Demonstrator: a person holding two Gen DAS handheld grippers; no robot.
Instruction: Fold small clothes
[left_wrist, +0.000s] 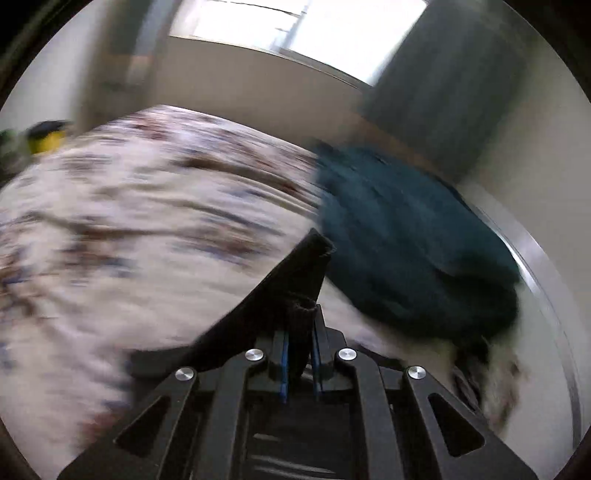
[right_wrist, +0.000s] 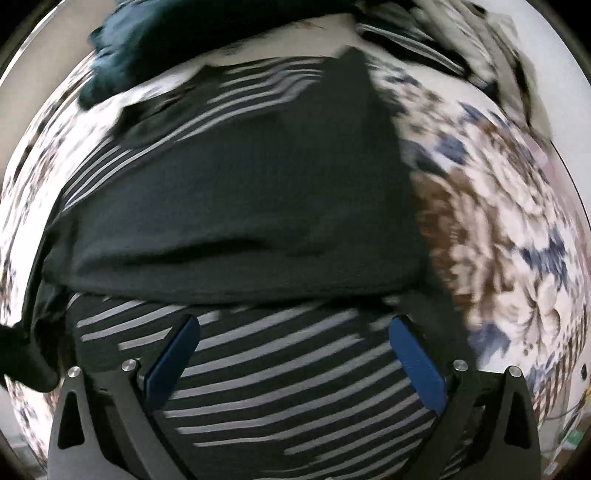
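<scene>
A black garment with grey stripes (right_wrist: 280, 373) lies on a floral bedspread (right_wrist: 498, 206); a plain black part (right_wrist: 240, 199) is folded across its middle. My right gripper (right_wrist: 295, 328) is open just above the striped cloth, its blue pads (right_wrist: 417, 365) spread wide with nothing between them. My left gripper (left_wrist: 300, 332) is shut on a ribbed black edge of the garment (left_wrist: 295, 273) and holds it lifted above the bedspread (left_wrist: 129, 221). The left view is motion-blurred.
A dark teal garment (left_wrist: 406, 236) lies crumpled at the bed's far right, also in the right wrist view (right_wrist: 155, 40). More striped and pale clothes (right_wrist: 461, 48) are heaped at the top right. A wall, window and curtain stand behind the bed.
</scene>
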